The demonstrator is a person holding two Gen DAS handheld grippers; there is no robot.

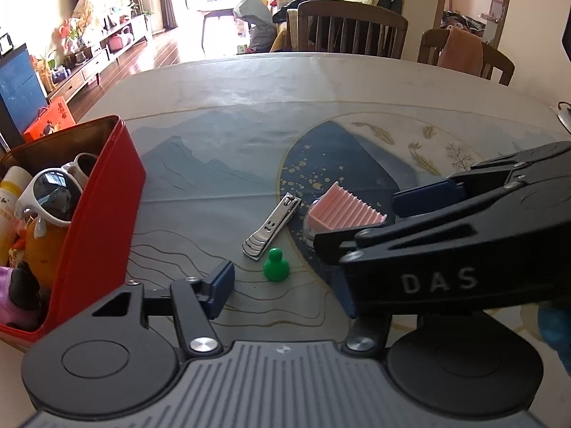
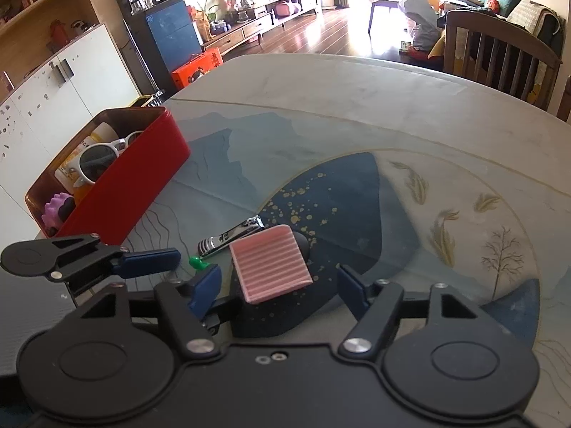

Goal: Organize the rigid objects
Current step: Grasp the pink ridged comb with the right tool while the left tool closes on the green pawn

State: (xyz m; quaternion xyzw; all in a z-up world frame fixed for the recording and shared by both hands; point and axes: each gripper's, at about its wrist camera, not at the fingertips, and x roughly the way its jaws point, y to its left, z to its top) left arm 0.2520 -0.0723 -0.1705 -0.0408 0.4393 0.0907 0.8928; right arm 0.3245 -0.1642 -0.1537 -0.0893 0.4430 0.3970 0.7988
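A red tin point(image 1: 107, 214) stood open at the left of the left wrist view, on the patterned table point(image 1: 249, 107). It held white sunglasses point(image 1: 50, 192) lying on top, a pale bottle point(image 1: 10, 207) against its far-left wall, an orange item point(image 1: 43, 253) beneath the glasses, and a purple toy point(image 1: 14, 296) at the near end; further contents could not be made out. Outside the tin, at centre frame, lay a nail clipper point(image 1: 273, 224), with a green pawn point(image 1: 275, 264) standing just beside its near end. To their right sat a pink ribbed block point(image 1: 348, 212) atop a dark base. The left gripper point(image 1: 285, 285) hung low over the table with its jaws spread, the pawn in the gap but untouched. In the right wrist view, the right gripper point(image 2: 278, 287) had its jaws spread either side of the pink block, with clear space showing at both pads, so nothing was gripped. The tin appeared at the left of that view, well apart from the loose items.
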